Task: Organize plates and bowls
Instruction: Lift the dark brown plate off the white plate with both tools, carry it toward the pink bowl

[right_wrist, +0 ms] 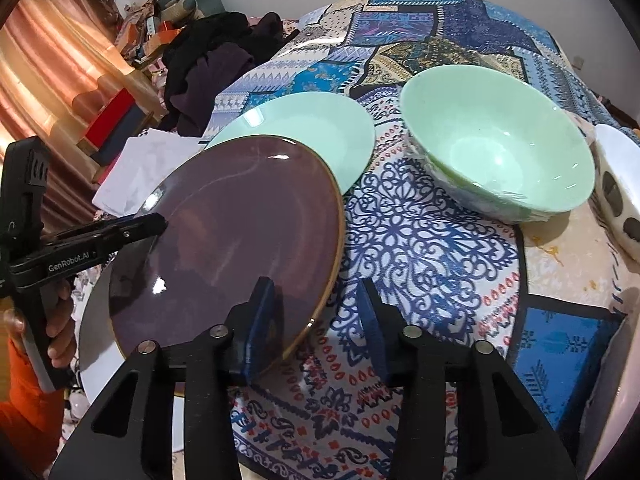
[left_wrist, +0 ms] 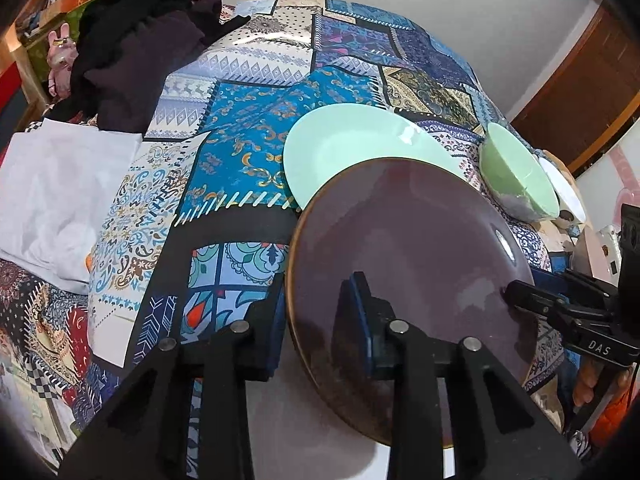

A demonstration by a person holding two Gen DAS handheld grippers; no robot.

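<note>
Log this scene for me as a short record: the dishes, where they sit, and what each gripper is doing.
Surface: patchwork tablecloth
Purple plate: tilted, overlaps the mint plate in view; whether they touch is unclear
Mint plate: flat, behind the purple plate
Mint bowl: upright, empty, right of the plates, apart from them
White dish: beside the mint bowl, partly cut off
Left gripper: clamped on the purple plate's left rim
Right gripper: clamped on its right rim

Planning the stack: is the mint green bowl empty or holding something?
Empty. The mint green bowl stands upright on the patterned tablecloth; the right wrist view shows its whole inside, bare glaze with only reflections.
</note>
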